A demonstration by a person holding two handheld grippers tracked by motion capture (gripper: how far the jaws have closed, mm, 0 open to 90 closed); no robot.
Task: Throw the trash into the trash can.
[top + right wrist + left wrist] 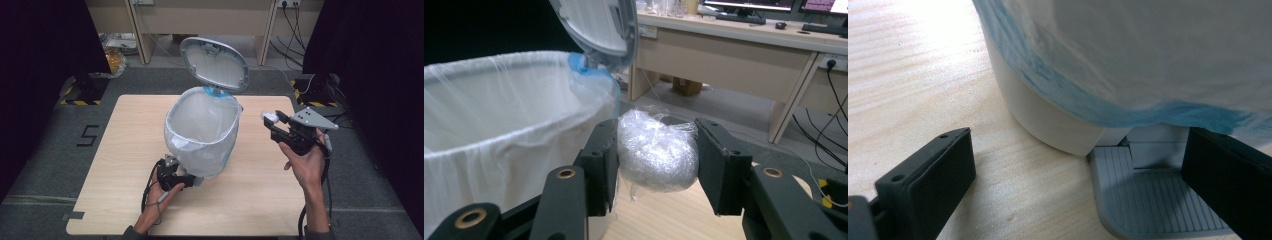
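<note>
One desk (120,165) carries one pedal bin (202,131), fitted with one translucent liner bag (197,112), one raised lid (214,62) and one grey foot pedal (1148,200). There is one crumpled ball of clear plastic (657,150). Two hand-held grippers are present, the left hand-held gripper (191,181) and the right hand-held gripper (272,120), each with two black jaws, held by two hands.

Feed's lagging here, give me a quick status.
Left gripper open, on grey pedal. Right gripper shut on crumpled clear plastic wad, beside bag-lined white bin. Lid up; path clear.
</note>
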